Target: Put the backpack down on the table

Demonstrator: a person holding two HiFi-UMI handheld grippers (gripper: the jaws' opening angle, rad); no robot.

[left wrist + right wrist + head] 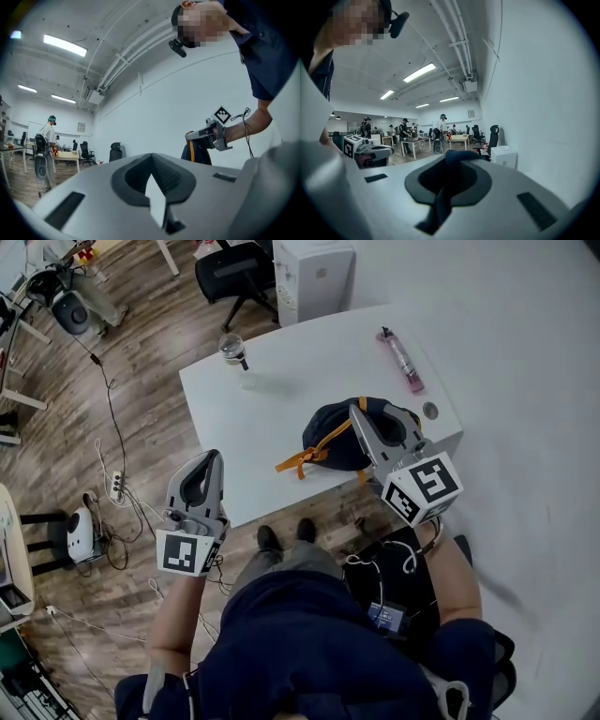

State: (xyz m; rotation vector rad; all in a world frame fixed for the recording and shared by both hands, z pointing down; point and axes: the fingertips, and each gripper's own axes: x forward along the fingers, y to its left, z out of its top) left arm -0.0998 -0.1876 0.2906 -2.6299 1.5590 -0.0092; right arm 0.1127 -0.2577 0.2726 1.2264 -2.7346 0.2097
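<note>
The right gripper [356, 411] has its jaws closed on a dark blue strap [440, 197] of the backpack [339, 439]. In the right gripper view the strap fills the gap between the jaws and loops over their tips. The backpack, dark blue with orange straps [298, 463], hangs just below and in front of this gripper's tips. It is over the near right part of the white table [281, 409]. Whether its bottom touches the tabletop cannot be told. In the left gripper view it hangs straight down under the right gripper.

The left gripper [215, 458] is well apart to the left of the right one and level with it. Its jaws are together at the tips with nothing between them, and only the white wall shows through the gap behind the tips. In the head view its tips sit at the table's left edge, with its body over the wooden floor.

Ahead of the left gripper, at the table's far corner, stands a bottle [233, 349]. Ahead of the right gripper, past the backpack and near the far right edge, lies a pink pouch [402, 362].
</note>
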